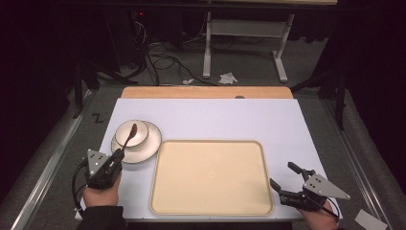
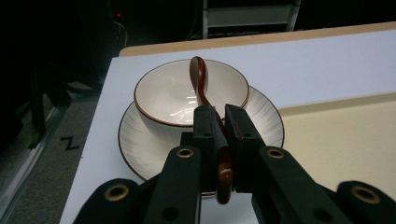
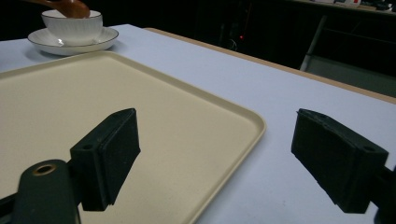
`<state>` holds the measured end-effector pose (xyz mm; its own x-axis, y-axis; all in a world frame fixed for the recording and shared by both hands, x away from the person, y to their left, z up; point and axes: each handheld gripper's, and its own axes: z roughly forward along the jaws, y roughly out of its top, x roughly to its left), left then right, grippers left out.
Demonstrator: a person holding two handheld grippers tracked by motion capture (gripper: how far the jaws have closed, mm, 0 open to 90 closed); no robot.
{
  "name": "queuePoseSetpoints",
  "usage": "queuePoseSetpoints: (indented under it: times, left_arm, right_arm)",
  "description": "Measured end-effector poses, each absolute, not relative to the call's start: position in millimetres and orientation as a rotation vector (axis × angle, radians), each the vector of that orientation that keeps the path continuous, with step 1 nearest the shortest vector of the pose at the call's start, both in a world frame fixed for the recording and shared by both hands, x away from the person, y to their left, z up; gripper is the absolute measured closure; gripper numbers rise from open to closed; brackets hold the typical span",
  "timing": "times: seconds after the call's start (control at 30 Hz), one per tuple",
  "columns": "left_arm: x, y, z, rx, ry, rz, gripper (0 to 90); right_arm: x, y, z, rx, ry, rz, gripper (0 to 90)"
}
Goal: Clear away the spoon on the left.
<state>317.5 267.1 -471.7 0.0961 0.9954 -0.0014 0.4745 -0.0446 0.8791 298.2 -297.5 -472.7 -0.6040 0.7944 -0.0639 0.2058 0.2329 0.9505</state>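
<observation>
A white bowl point(image 1: 131, 133) with a brown rim stands on a white plate point(image 1: 146, 146) at the table's left. A brown spoon point(image 1: 129, 136) lies across the bowl point(image 2: 173, 95), its scoop over the far side. My left gripper point(image 1: 118, 154) is shut on the spoon point(image 2: 200, 77) handle, just in front of the plate point(image 2: 266, 119). A beige tray point(image 1: 210, 175) lies in the middle of the table. My right gripper point(image 1: 286, 176) stands open beside the tray's right edge, nothing between its fingers. In the right gripper view the tray point(image 3: 154, 116) lies under the left jaw.
A white mat point(image 1: 225, 115) covers the wooden table point(image 1: 206, 92). Beyond the far edge, cables point(image 1: 160, 60) and a white stand's legs point(image 1: 207, 52) sit on the floor. The bowl point(image 3: 72, 25) and plate point(image 3: 70, 44) show far off in the right gripper view.
</observation>
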Motion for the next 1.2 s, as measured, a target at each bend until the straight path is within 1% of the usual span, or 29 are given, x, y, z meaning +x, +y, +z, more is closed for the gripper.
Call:
queuePoseSetpoints:
  times: [0.3,0.53,0.6,0.93,1.07,1.2]
  left_arm:
    - [307,270,-465,1.595,1.426,0.894,84.0]
    - [295,271,-458,1.585,1.376,0.885,84.0]
    - [291,271,-454,1.57,1.354,0.864,84.0]
    - [278,243,-443,1.596,1.209,0.85,84.0]
    - [274,229,-447,1.606,1.147,0.782,84.0]
    - [271,221,-451,1.625,1.127,0.765,84.0]
  right_arm:
    - [296,-296,-473,0.871,1.972,1.379,16.5]
    - [294,-292,-474,0.859,1.99,1.37,16.5]
    - [294,-291,-474,0.849,1.995,1.368,16.4]
    - [293,-291,-472,0.863,1.959,1.395,16.5]
    - [293,-291,-471,0.85,1.956,1.41,16.5]
    - [293,-291,-468,0.849,1.964,1.386,16.5]
